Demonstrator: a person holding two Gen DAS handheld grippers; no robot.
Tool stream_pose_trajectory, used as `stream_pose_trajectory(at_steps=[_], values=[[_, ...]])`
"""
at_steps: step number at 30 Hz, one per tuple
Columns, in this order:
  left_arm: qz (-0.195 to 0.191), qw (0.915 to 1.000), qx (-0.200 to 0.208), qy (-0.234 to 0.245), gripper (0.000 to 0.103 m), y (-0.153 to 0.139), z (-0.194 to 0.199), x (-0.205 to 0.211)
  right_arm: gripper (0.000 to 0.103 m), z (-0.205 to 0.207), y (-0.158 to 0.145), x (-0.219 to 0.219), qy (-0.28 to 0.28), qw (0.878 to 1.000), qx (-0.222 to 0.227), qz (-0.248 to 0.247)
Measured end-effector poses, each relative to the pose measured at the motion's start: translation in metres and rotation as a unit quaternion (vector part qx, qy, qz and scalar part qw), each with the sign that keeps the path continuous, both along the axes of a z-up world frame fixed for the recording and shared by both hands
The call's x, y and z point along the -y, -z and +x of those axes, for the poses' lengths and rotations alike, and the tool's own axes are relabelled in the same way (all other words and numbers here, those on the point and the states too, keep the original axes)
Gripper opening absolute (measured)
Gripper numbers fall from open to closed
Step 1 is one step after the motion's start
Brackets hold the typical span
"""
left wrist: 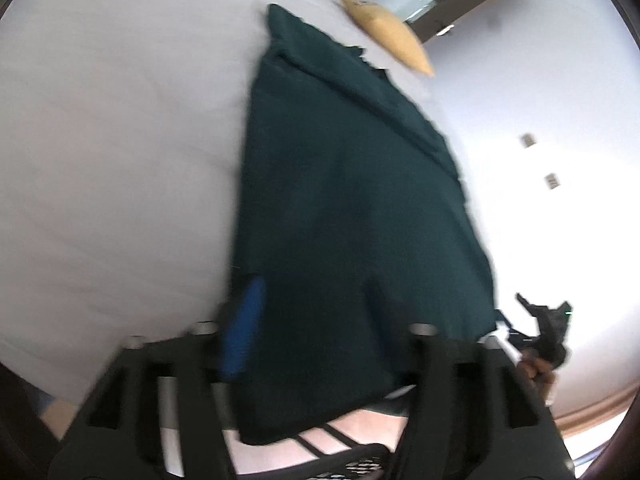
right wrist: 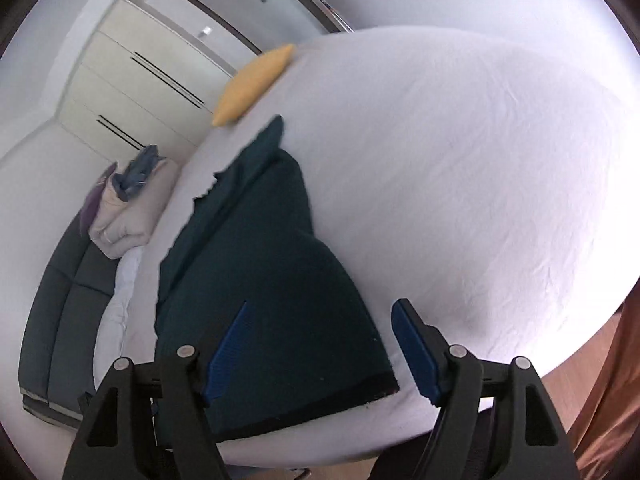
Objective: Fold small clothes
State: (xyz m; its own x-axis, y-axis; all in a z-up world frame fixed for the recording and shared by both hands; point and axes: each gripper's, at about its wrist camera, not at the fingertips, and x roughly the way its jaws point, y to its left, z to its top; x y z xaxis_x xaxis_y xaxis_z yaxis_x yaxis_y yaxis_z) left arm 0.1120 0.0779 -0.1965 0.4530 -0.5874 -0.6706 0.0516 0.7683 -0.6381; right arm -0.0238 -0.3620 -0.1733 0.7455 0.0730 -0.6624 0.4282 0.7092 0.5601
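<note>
Nearest the lens in the left wrist view, the left tongs (left wrist: 316,320) stood fairly wide apart with the near hem of the dark green garment (left wrist: 352,200) draped over them. One blue pad (left wrist: 244,336) showed at the cloth's left edge; the other finger was buried under fabric, and the blur made it impossible to tell whether anything was truly pinched. In the right wrist view the right tongs (right wrist: 324,348) were spread wide, holding nothing, their two blue pads (right wrist: 414,348) straddling the garment's near corner (right wrist: 384,384) at the bed's edge.

The garment (right wrist: 256,272) lay mostly flat on the white bed (right wrist: 460,168), running lengthwise away from the person, its far end narrowing toward a yellow pillow (right wrist: 252,84).

My reading is that the near hem was about to be gripped for a fold. To do that well, both tongs should close on the hem at matching corners, taking all the layers (a single layer would let the rest slide), then lift just enough to clear the bed and carry the edge straight up the garment's length so the sides stay aligned.

Counted: one garment, one yellow pillow, two tongs. Beyond the bed's far side sat one pile of pale bedding (right wrist: 128,216) on a dark sofa (right wrist: 60,320), then a pale wardrobe (right wrist: 132,92).
</note>
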Motion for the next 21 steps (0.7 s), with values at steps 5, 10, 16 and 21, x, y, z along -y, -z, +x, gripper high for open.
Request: stream_pose_trajectory(at_steps=[5, 10, 16, 21], values=[[-0.006, 0.9998, -0.012, 0.018, 0.066, 0.001, -0.012, -0.002, 0.075, -0.006, 0.008, 0.002, -0.018, 1.000, -0.003, 0.009], [-0.054, 0.9983, -0.022, -0.002, 0.066, 0.004, -0.028, -0.024, 0.075, -0.017, 0.010, 0.006, -0.021, 0.999, 0.005, 0.026], [-0.038, 0.9987, -0.025, -0.022, 0.066, 0.013, -0.046, -0.043, 0.075, -0.023, 0.013, 0.006, -0.025, 0.999, 0.010, 0.028], [-0.028, 0.9993, -0.023, 0.001, 0.066, 0.017, -0.044, -0.037, 0.075, -0.023, 0.015, 0.002, -0.032, 0.999, 0.012, 0.026]])
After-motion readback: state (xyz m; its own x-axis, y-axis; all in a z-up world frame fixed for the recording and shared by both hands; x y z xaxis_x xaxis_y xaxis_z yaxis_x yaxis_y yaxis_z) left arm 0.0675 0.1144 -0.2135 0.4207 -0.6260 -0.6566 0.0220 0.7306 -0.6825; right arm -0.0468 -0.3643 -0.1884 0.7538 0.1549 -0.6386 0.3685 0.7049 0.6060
